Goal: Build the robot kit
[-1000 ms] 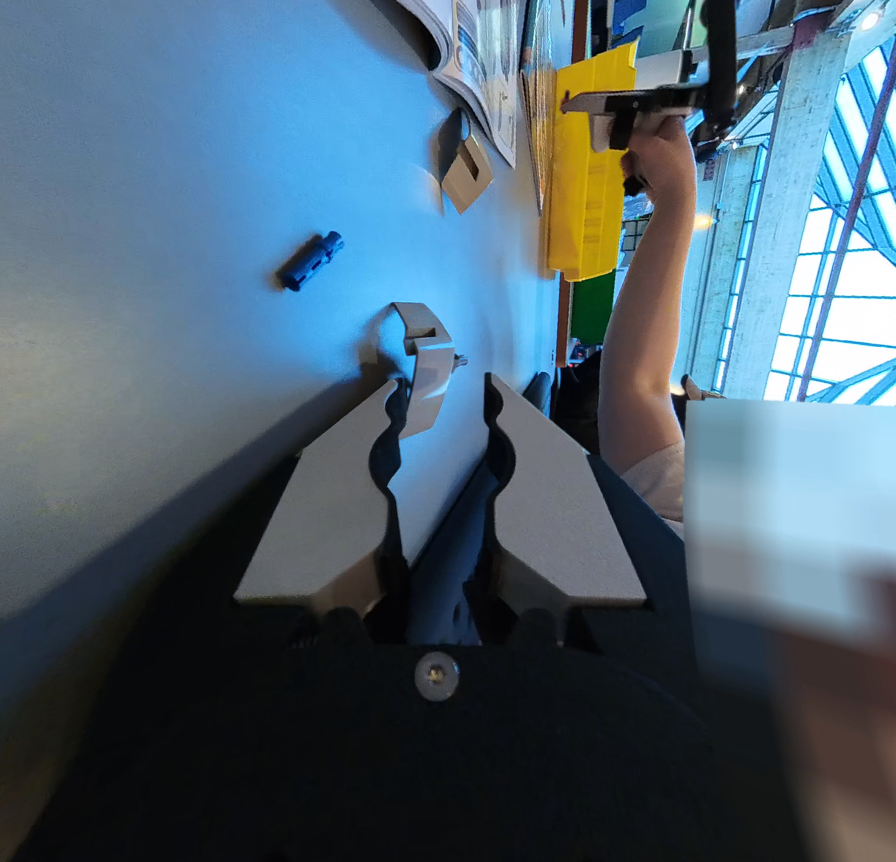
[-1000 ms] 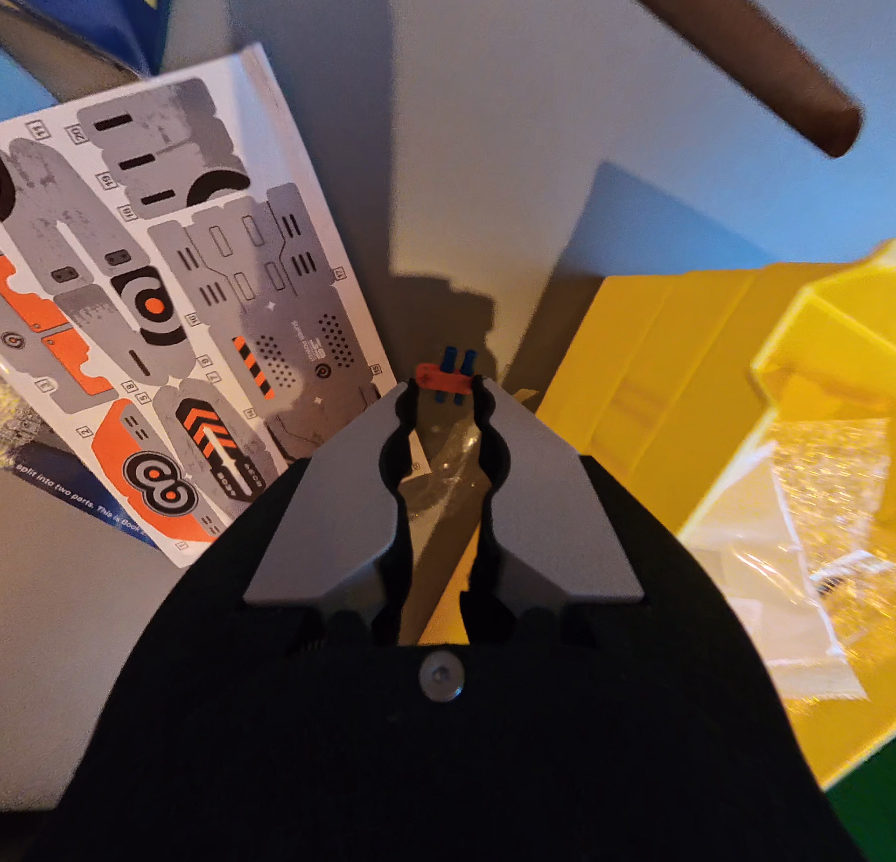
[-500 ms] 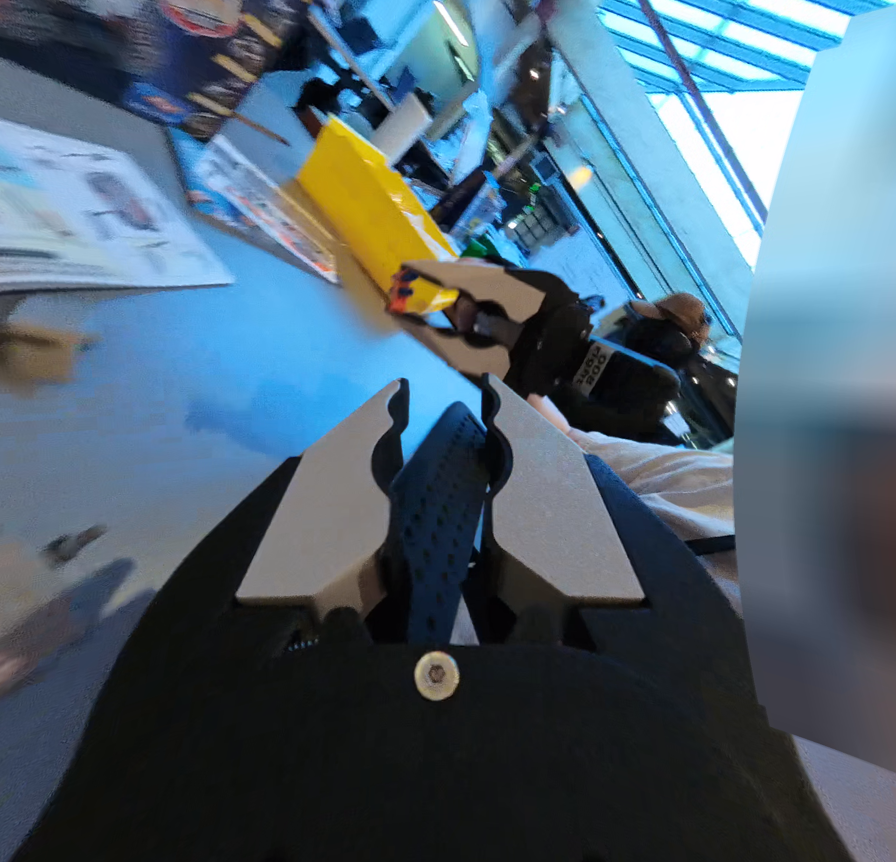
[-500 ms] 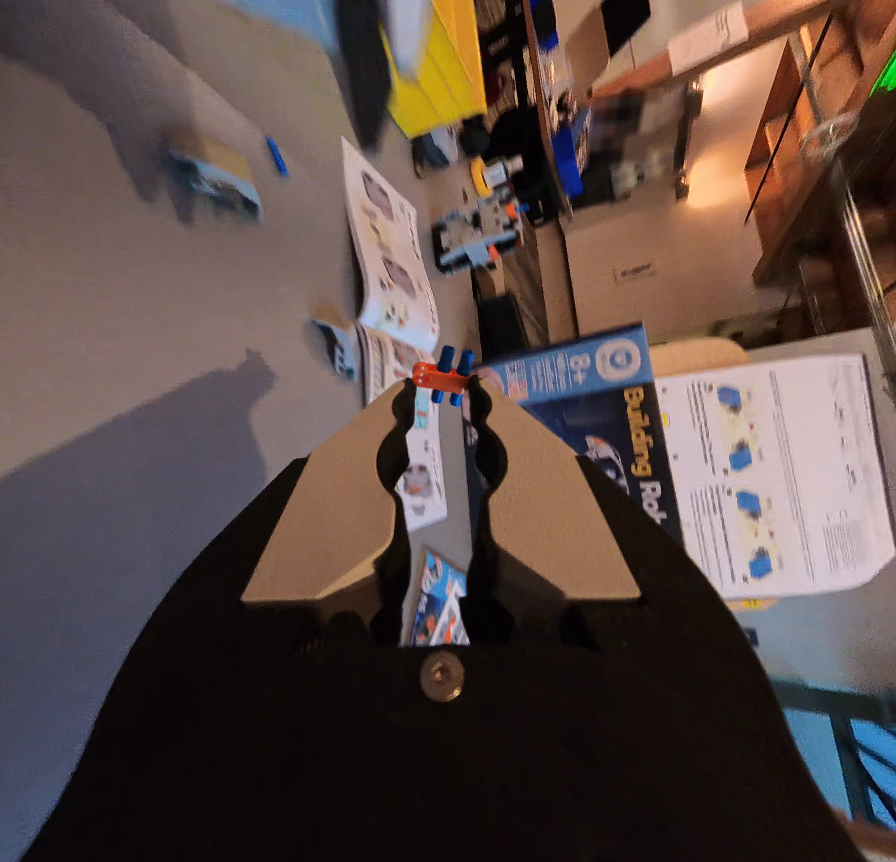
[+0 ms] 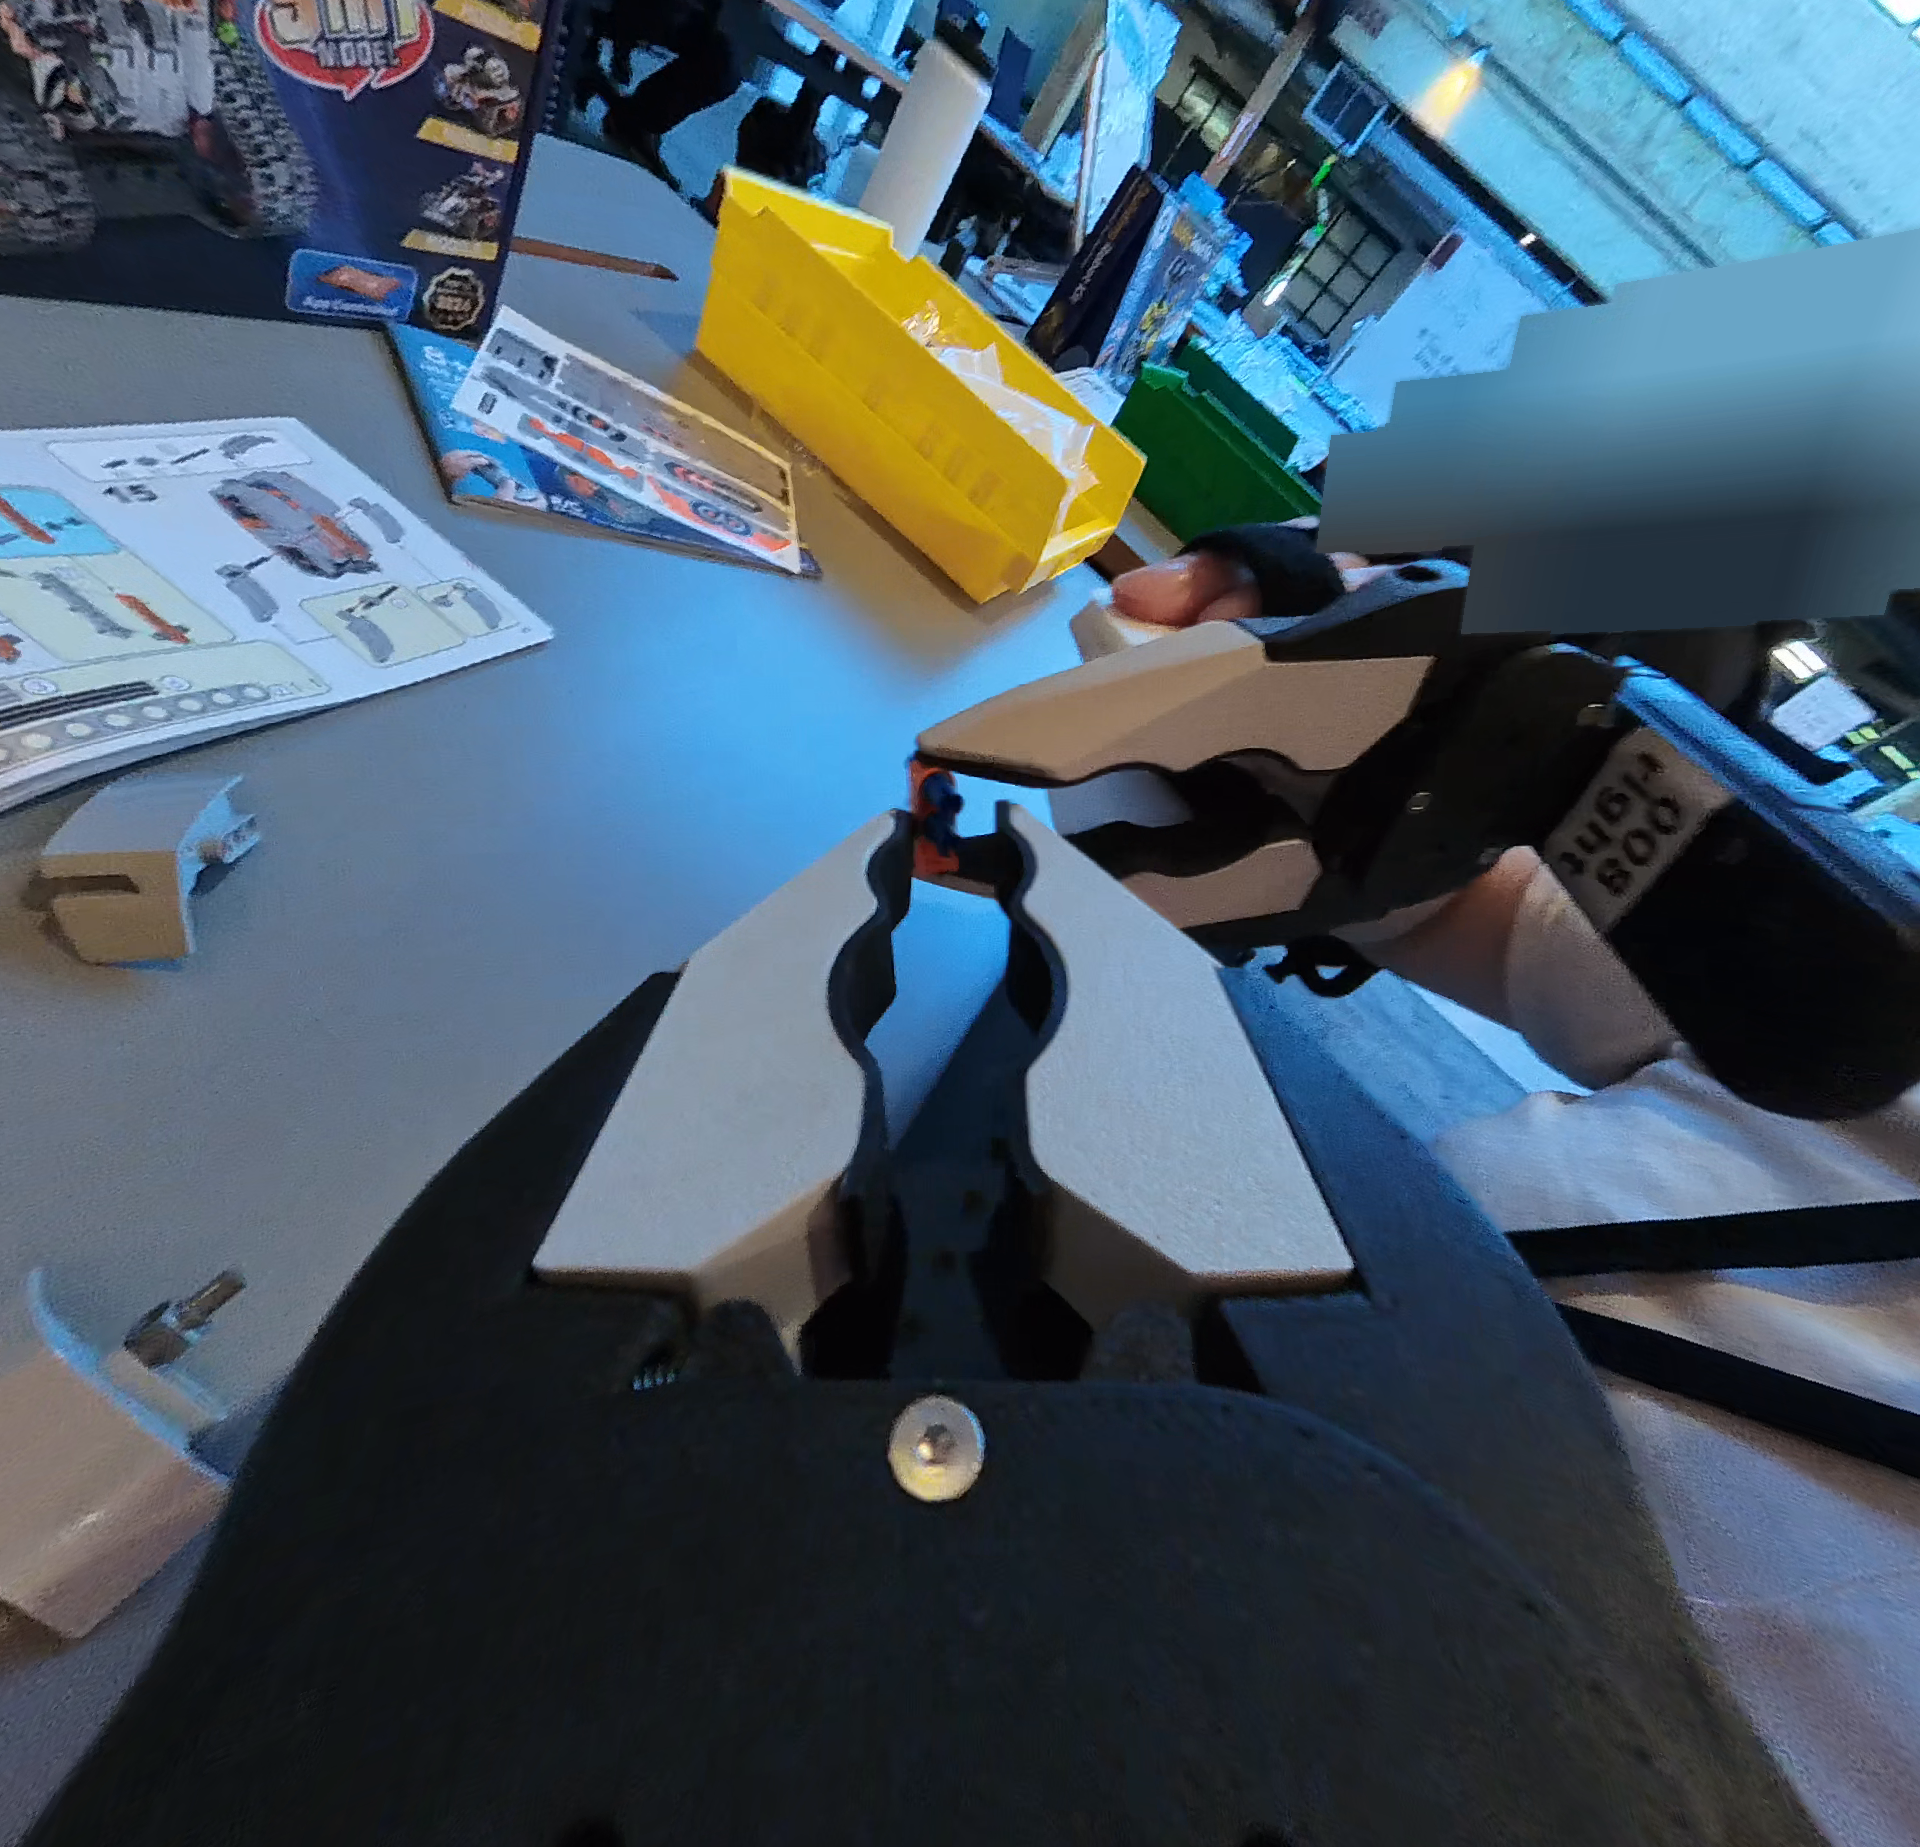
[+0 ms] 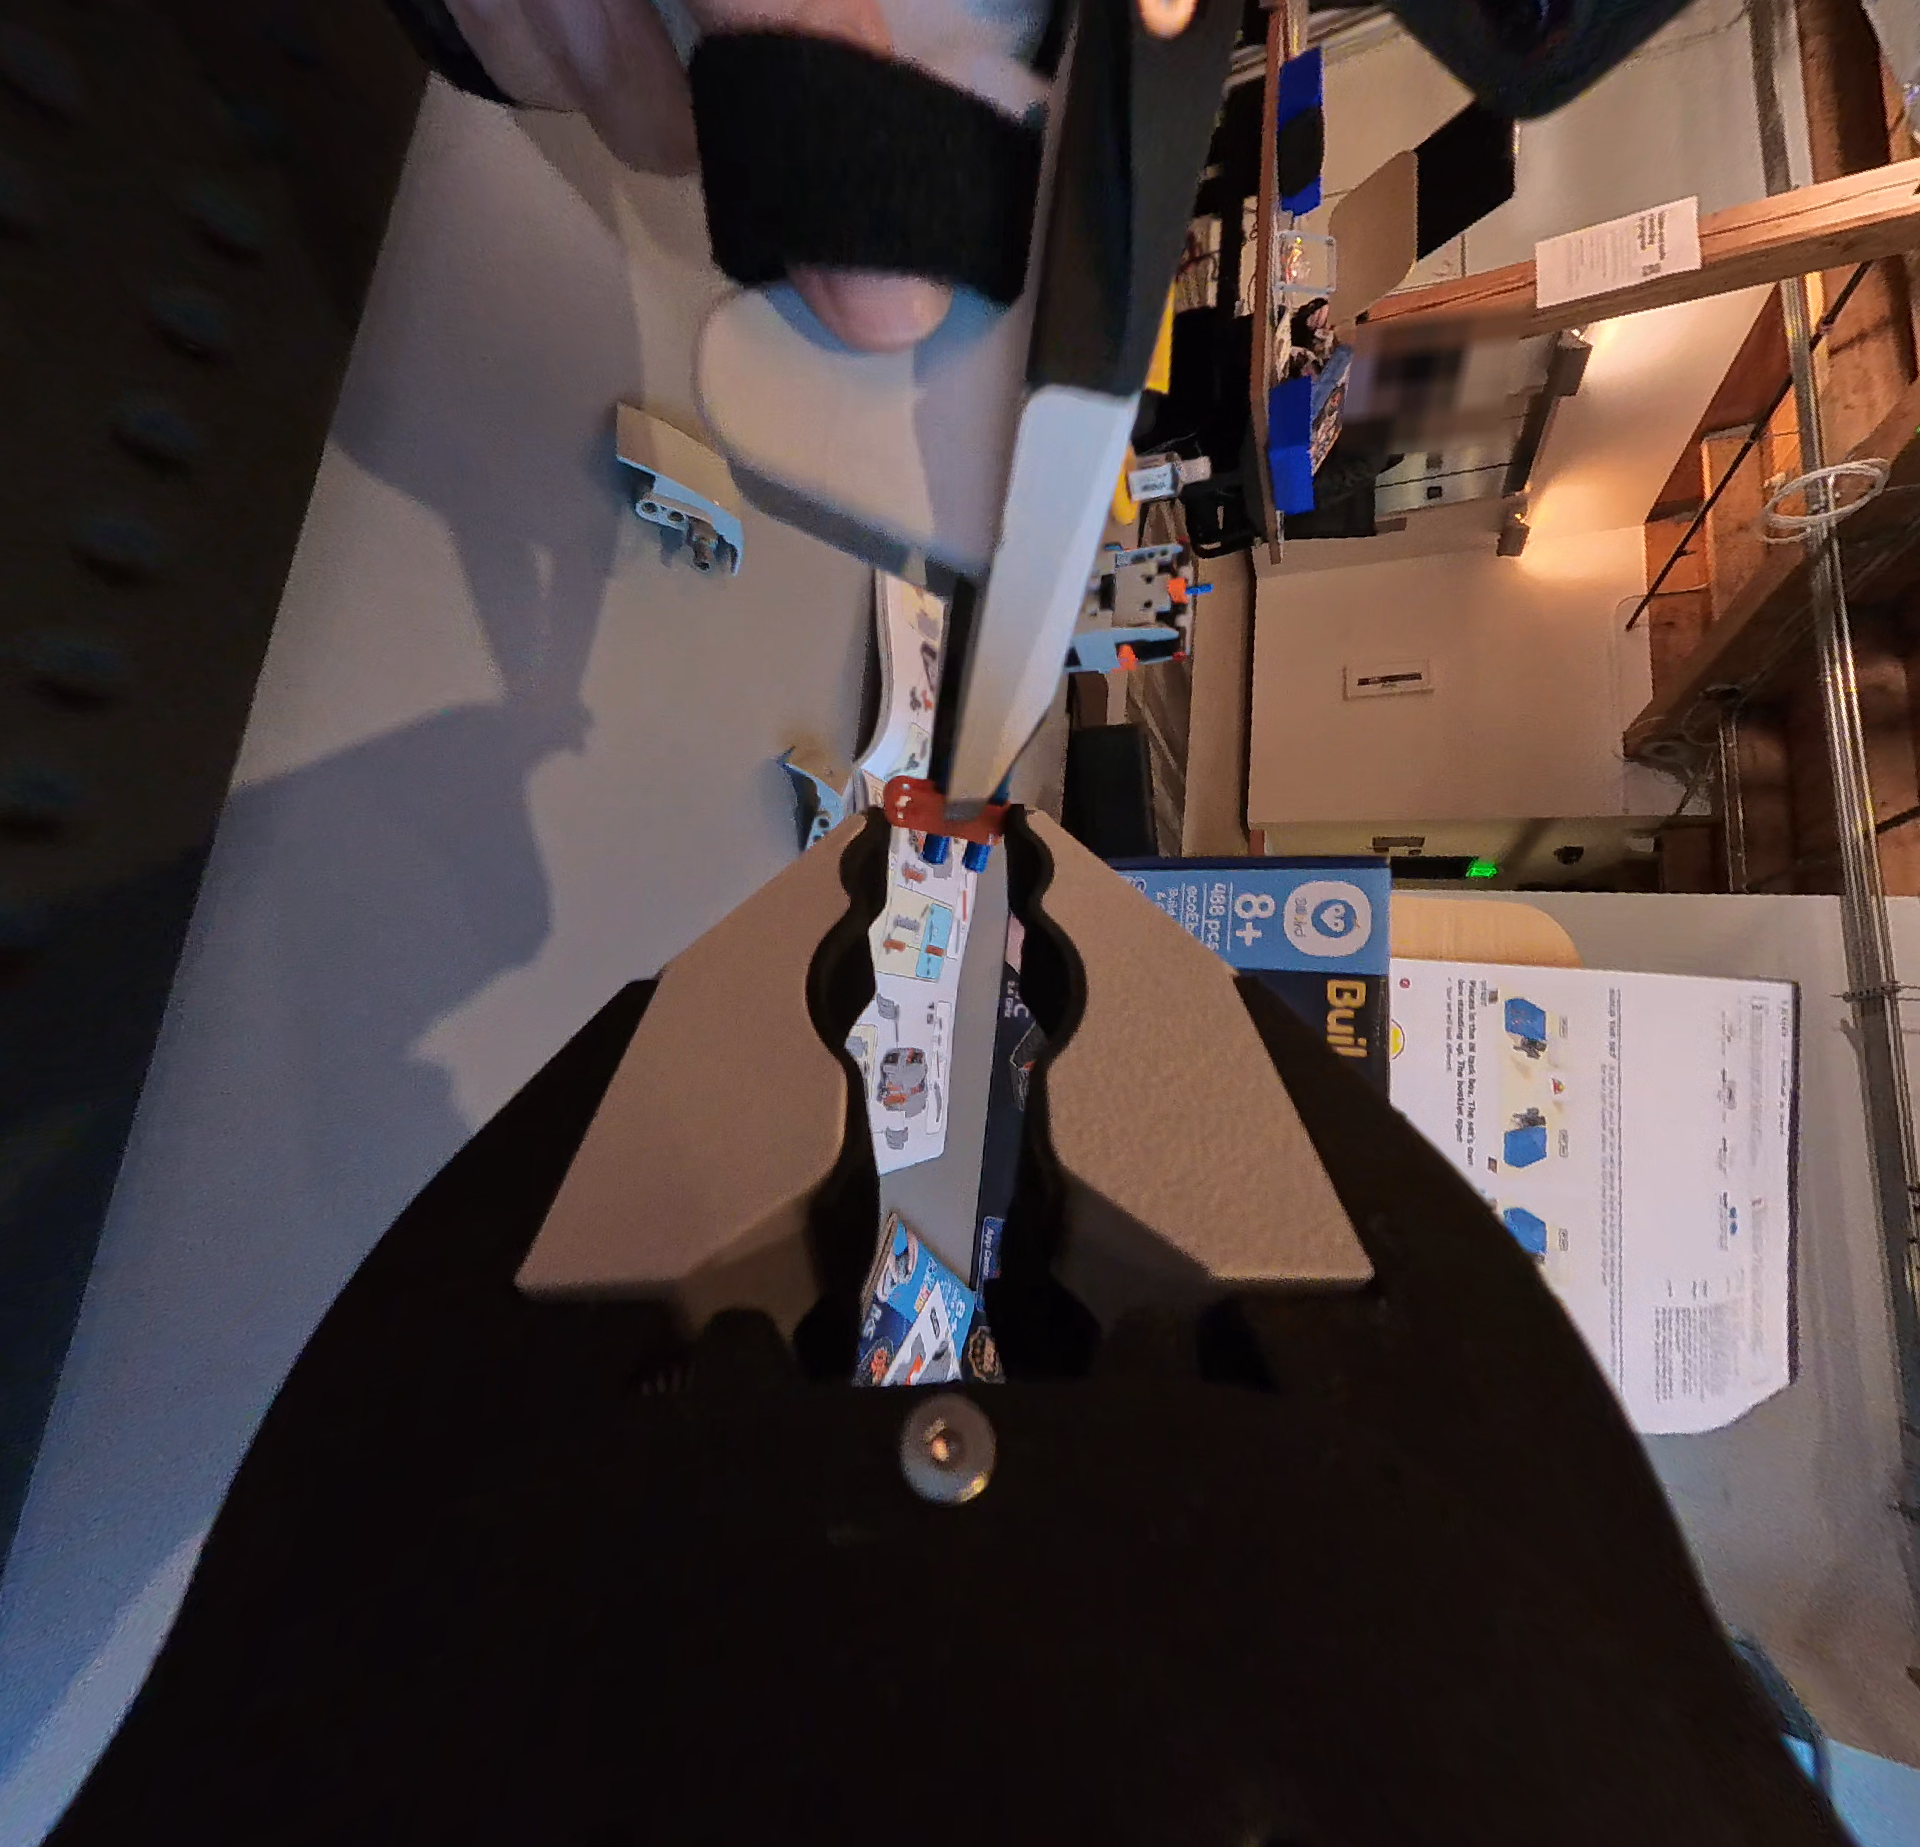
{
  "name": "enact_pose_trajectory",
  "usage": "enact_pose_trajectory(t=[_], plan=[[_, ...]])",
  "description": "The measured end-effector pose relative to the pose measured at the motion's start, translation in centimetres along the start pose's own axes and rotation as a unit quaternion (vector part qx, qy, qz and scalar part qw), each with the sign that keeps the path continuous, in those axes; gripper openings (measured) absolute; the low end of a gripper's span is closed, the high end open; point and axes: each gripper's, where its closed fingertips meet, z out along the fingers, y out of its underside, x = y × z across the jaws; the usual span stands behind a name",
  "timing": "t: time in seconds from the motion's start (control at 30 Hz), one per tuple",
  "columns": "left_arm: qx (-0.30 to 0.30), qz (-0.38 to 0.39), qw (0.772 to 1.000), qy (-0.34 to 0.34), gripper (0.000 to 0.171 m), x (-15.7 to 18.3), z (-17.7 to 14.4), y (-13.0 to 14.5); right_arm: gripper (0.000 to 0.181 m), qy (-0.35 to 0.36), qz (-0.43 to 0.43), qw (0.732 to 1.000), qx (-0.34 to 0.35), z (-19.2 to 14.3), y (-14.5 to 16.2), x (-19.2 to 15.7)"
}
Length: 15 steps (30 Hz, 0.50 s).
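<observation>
My right gripper is shut on a small orange piece with blue pins, held above the grey table. My left gripper points at it with the jaws a narrow gap apart. The orange piece sits at the tips, against the left finger; the right finger does not press on it. The right gripper comes in from the right, one finger above the piece and one below. In the right wrist view the left gripper's fingers come down from the top onto the piece.
On the table lie an open instruction booklet, a sticker sheet, a yellow bin, a green bin, a printed box and two grey pieces. A person's strapped hand holds the left gripper. My left and right fingertips are right by each other.
Both grippers have swung round and come together tip to tip. The right one still grips the orange piece. The left jaws have narrowed around it.
</observation>
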Motion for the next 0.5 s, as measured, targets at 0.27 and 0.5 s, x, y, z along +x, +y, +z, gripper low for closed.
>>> enact_pose_trajectory(t=[0.27, 0.5], plan=[[0.017, -0.04, 0.998, 0.039, 0.005, -0.3, -1.7, 0.9, 0.031, -0.012, 0.046, 0.999, 0.016, 0.8, -1.8, -0.5], [0.109, -0.099, 0.977, 0.152, 0.005, 0.8, -6.2, -1.0, 0.048, -0.146, 0.475, 0.827, 0.261, -1.7, -5.0, 2.7]])
